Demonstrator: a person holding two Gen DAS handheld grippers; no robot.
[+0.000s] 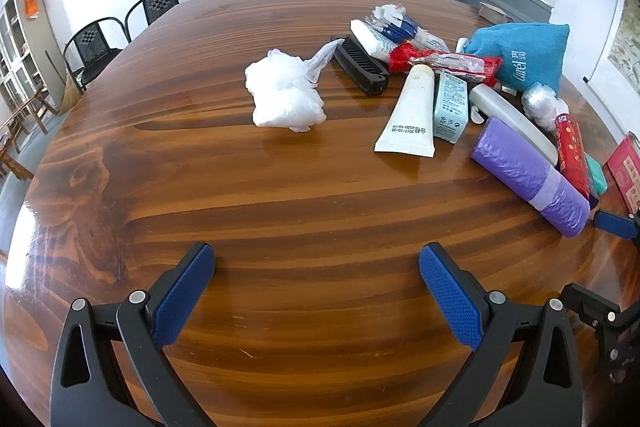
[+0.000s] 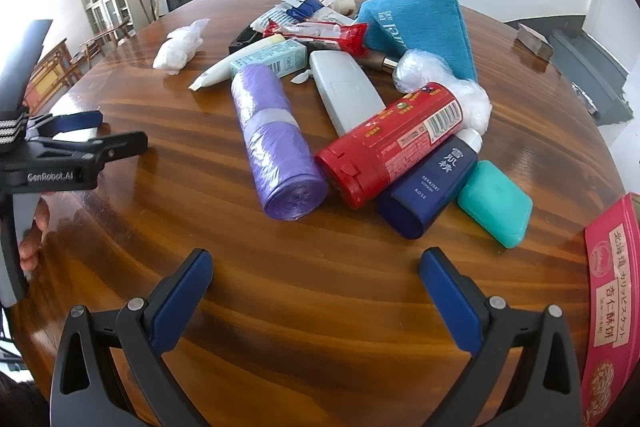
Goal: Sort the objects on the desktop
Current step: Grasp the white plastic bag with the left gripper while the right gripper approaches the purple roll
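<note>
Brown tabletop (image 1: 280, 187) lies bare under both grippers, left (image 1: 316, 291) and right (image 2: 316, 291), fingers spread wide, holding nothing. One purple roll (image 2: 276, 143), one red can (image 2: 392, 143), one white bag (image 1: 284, 95).

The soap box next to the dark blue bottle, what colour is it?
The soap box is teal green, clearest in the right wrist view.
</note>
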